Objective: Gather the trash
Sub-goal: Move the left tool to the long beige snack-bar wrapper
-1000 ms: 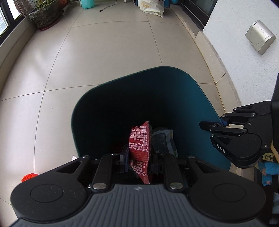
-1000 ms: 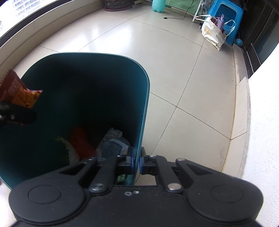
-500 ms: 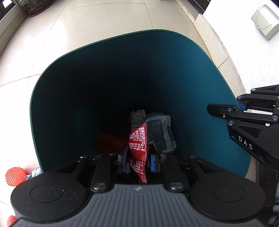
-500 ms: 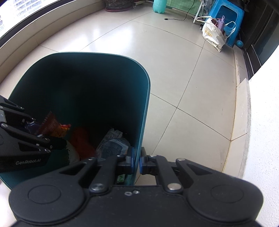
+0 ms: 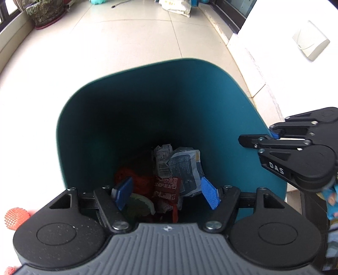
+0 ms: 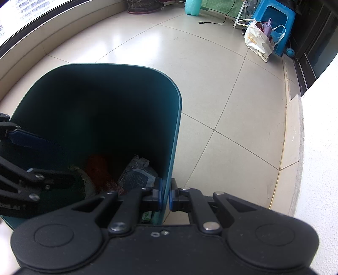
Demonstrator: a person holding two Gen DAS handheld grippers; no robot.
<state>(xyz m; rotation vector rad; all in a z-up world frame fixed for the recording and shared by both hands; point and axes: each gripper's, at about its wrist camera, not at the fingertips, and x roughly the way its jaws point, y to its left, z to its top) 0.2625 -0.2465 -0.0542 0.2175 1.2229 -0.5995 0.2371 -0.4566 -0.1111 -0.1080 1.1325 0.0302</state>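
A teal trash bin (image 5: pixel 147 105) stands on the tiled floor. My left gripper (image 5: pixel 166 193) hangs over its mouth with its jaws opening and nothing between the blue pads (image 5: pixel 124 192). Below it a red snack wrapper (image 5: pixel 166 188) lies loose on the trash in the bin, beside a blue-white packet (image 5: pixel 186 167), a crumpled receipt (image 5: pixel 162 158) and a red net (image 5: pixel 126 175). My right gripper (image 6: pixel 165 194) is shut on the bin's (image 6: pixel 177 127) right rim; it also shows as the right gripper (image 5: pixel 272 137) in the left wrist view. The left gripper (image 6: pixel 48 160) shows inside the bin's left side.
A red foam net (image 5: pixel 15 215) lies on the floor left of the bin. A white wall with a grey box (image 5: pixel 310 43) runs along the right. Far back are a plant pot (image 5: pixel 45 12), a white bag (image 6: pixel 257 40) and a blue stool (image 6: pixel 276 23).
My left gripper went from shut on the red wrapper to wide open, and the wrapper dropped onto the trash in the bin. The right gripper kept still on the rim.
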